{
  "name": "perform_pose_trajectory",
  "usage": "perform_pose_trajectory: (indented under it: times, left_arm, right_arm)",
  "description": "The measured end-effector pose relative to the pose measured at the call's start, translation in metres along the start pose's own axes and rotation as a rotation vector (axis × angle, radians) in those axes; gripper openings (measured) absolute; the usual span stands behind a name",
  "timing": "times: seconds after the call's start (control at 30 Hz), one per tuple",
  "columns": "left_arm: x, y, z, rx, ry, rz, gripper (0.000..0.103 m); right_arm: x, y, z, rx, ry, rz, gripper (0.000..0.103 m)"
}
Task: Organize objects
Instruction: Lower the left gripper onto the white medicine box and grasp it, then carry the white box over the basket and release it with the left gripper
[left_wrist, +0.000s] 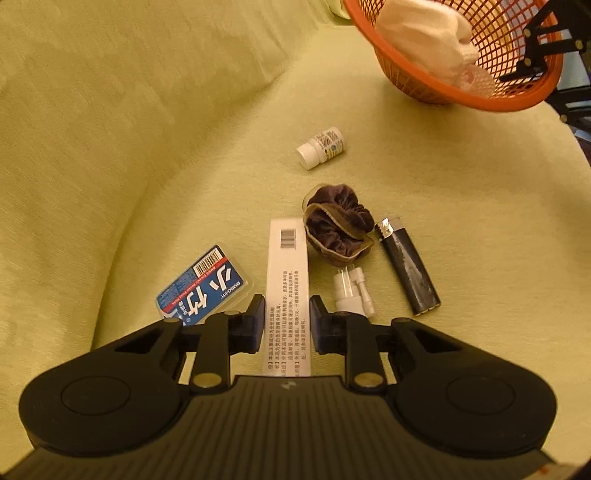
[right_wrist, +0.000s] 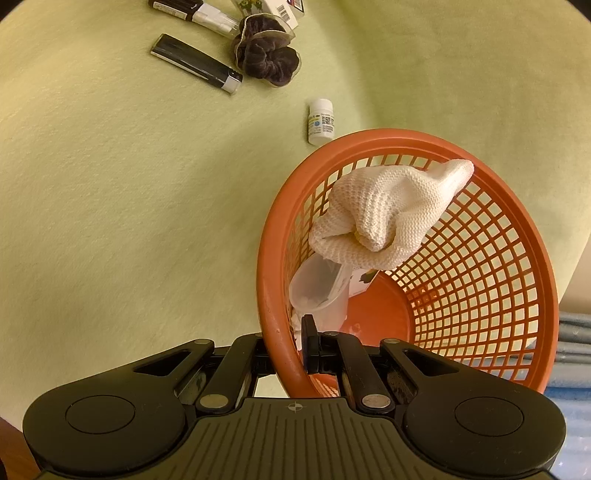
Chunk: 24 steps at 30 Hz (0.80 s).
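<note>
My left gripper (left_wrist: 287, 317) is shut on a long white box (left_wrist: 287, 273) with a barcode, its pads on both sides. Around it on the green cloth lie a blue floss case (left_wrist: 205, 286), a dark scrunchie (left_wrist: 338, 225), a black lighter (left_wrist: 406, 266), a small white spray part (left_wrist: 352, 290) and a white pill bottle (left_wrist: 321, 147). My right gripper (right_wrist: 291, 350) is shut on the rim of the orange basket (right_wrist: 271, 295). The basket holds a white knit cloth (right_wrist: 388, 206) and a clear plastic cup (right_wrist: 321, 288).
The green cloth covers a curved seat or table with a raised back at left (left_wrist: 110, 110). The basket shows at top right in the left wrist view (left_wrist: 517, 99). The pill bottle (right_wrist: 320, 120), lighter (right_wrist: 195, 64) and scrunchie (right_wrist: 266, 55) lie beyond the basket.
</note>
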<state>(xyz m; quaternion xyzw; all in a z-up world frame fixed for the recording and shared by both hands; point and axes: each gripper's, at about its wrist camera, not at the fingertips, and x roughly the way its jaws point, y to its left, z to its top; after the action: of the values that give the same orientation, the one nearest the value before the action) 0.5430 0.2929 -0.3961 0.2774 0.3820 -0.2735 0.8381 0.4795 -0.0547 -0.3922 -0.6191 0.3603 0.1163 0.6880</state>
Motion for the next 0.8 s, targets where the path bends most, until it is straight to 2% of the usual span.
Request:
perform_pose_trajectory:
  times: [0.5, 0.8]
  left_arm:
    - [-0.051, 0.001, 0.02, -0.002, -0.064, 0.007, 0.02]
    - [-0.096, -0.017, 0.065, 0.057, -0.171, -0.026, 0.021]
  right_arm:
    - [-0.002, 0.0, -0.002, 0.004, -0.002, 0.006, 0.002]
    - [-0.003, -0.001, -0.002, 0.01, -0.012, 0.013, 0.002]
